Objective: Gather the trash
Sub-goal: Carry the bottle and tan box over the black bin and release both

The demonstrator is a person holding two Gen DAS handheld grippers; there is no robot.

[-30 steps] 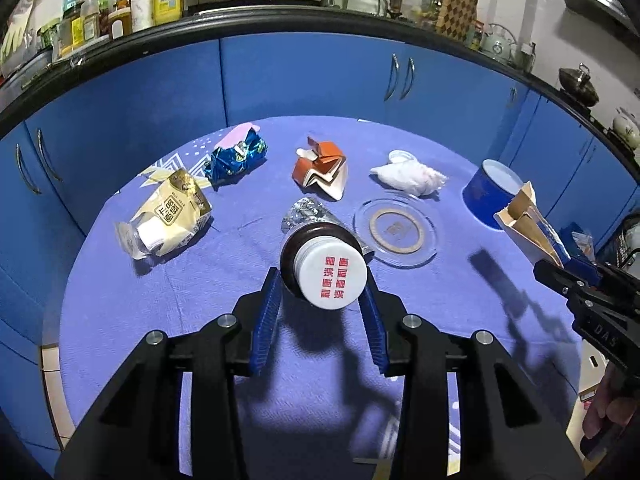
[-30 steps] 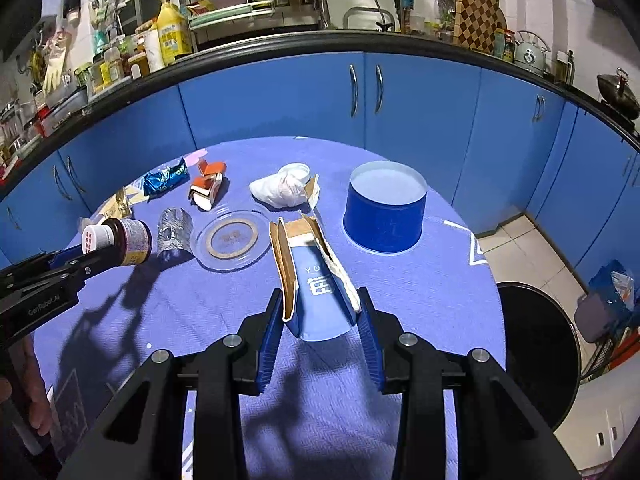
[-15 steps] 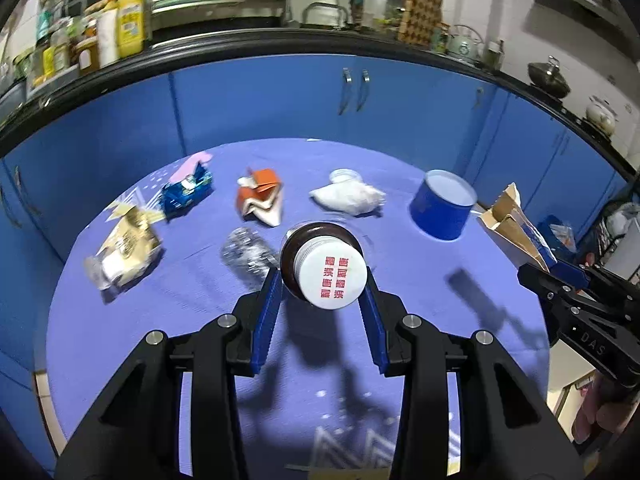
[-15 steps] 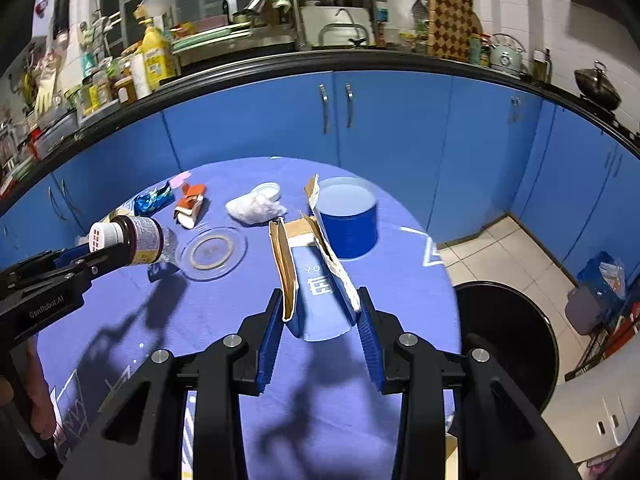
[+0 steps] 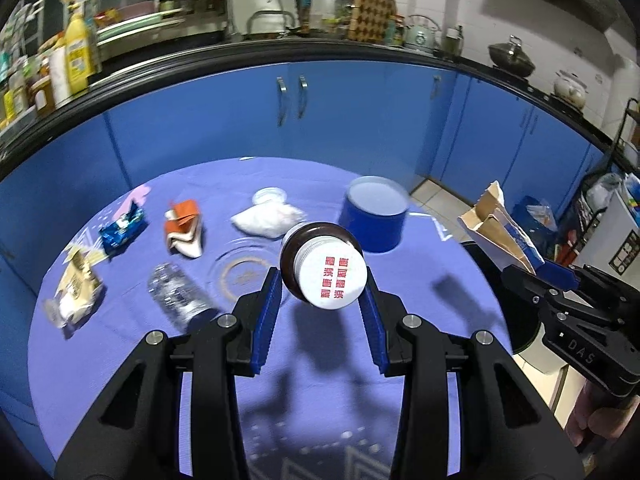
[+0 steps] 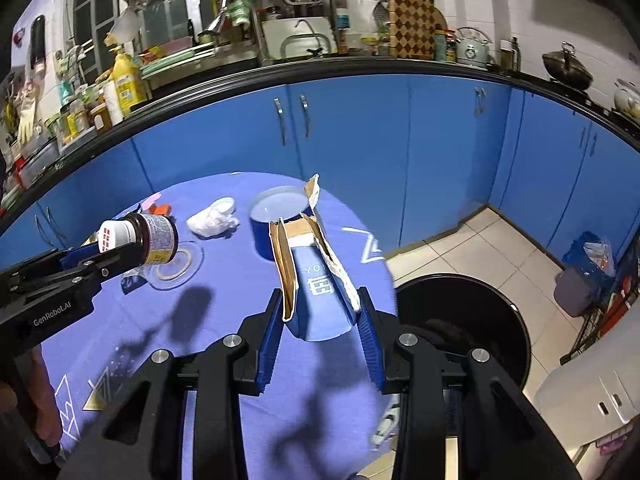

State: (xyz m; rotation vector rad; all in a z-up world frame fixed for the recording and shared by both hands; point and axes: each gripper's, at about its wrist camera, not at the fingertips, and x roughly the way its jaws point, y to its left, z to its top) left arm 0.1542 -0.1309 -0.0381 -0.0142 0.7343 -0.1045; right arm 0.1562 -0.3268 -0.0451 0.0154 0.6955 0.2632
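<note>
Trash spread on the round blue-cloth table [image 5: 400, 400], with the black bin [image 6: 480, 320] on the floor at the table's right edge; blue tub [image 5: 374, 220], clear plate [image 5: 244, 276], crushed plastic bottle [image 5: 180, 300], white wad [image 5: 268, 220], orange carton [image 5: 184, 228], blue wrapper [image 5: 122, 232] and beige packet [image 5: 76, 292] lie on the cloth. Right gripper [image 6: 320, 316] is clamped on a torn blue paper carton [image 6: 316, 280], held above the table edge near the bin. Left gripper [image 5: 320, 304] is closed on a brown bottle [image 5: 320, 264] with a white cap, held in the air over the table.
</note>
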